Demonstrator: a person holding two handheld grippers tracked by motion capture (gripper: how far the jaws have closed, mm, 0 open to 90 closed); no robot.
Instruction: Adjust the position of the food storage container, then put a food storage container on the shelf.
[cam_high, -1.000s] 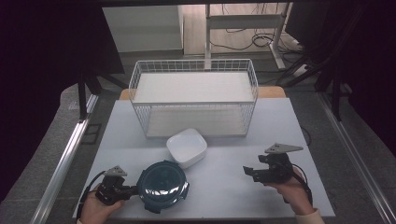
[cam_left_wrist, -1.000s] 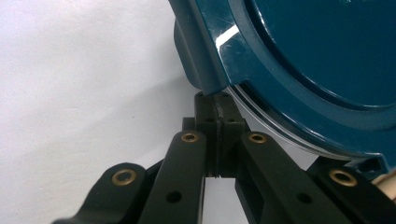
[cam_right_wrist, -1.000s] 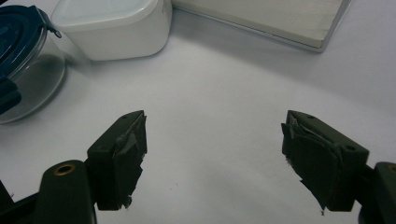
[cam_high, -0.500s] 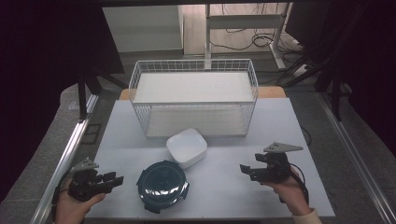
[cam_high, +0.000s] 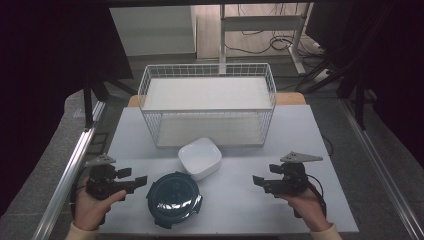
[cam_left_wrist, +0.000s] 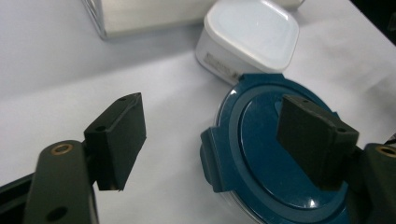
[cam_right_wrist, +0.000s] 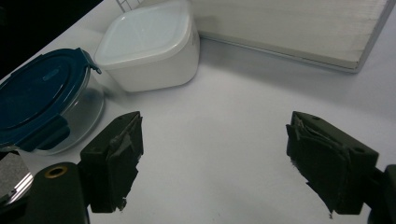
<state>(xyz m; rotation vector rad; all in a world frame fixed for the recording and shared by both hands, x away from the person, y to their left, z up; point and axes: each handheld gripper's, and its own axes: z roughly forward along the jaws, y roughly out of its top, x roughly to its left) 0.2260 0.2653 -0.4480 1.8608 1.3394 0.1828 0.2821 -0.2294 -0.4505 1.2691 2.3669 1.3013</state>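
White tabletop (cam_high: 240, 210) spreads under our hands, with a wire basket (cam_high: 207, 107) standing at its far side as our landmark. Just in front of the basket sits a white lidded box (cam_high: 200, 157), and touching its near corner is a round glass container with a blue lid (cam_high: 174, 198). Both remain outside the basket, so if we mean to load it, we judge nothing is done yet. Our left gripper (cam_high: 131, 181) hangs just left of the container, jaws wide apart and empty. Our right gripper (cam_high: 261, 182) hovers well right of it, also wide and empty.
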